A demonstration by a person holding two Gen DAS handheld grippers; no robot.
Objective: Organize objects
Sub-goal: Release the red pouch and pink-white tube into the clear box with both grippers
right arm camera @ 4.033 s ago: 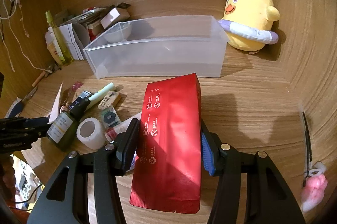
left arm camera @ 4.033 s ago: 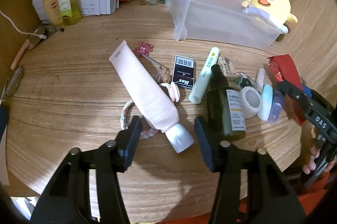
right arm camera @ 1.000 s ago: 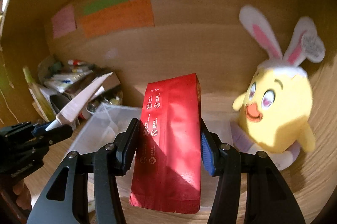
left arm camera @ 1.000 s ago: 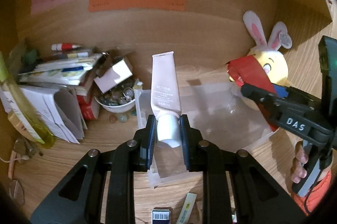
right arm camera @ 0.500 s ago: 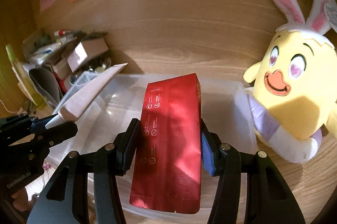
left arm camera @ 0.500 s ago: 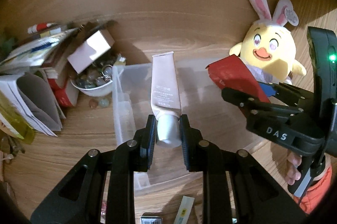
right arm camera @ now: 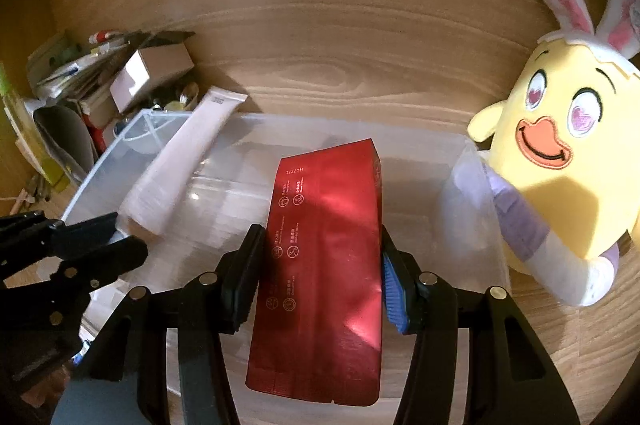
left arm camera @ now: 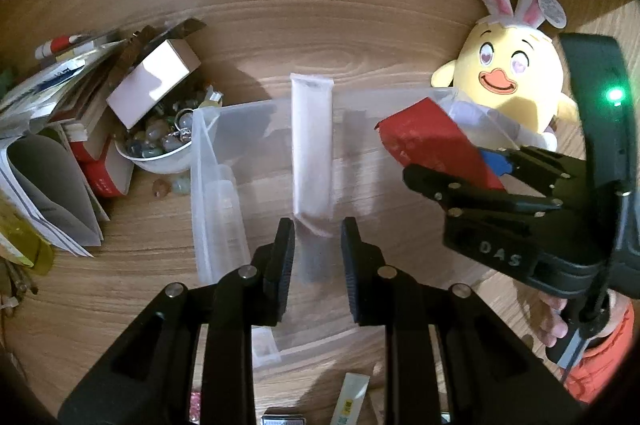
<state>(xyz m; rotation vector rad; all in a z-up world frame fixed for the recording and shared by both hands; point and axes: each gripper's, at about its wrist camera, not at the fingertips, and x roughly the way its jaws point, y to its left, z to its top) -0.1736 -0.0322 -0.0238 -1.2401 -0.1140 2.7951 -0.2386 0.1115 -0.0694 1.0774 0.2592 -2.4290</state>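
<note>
Pink tube (left arm camera: 311, 149): soft, light, slick; left gripper (left arm camera: 316, 257) jaws clamped narrow on cap end | Red pouch (right arm camera: 324, 245): light, crinkly; right gripper (right arm camera: 320, 273) jaws pinch its sides | Both over clear bin (right arm camera: 416, 161) on desk (left arm camera: 120, 285).

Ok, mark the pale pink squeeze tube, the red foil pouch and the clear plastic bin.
pale pink squeeze tube (left arm camera: 312, 145), left wrist view, mid-body.
red foil pouch (right arm camera: 324, 257), right wrist view, front face.
clear plastic bin (right arm camera: 472, 193), right wrist view, right end wall.
</note>
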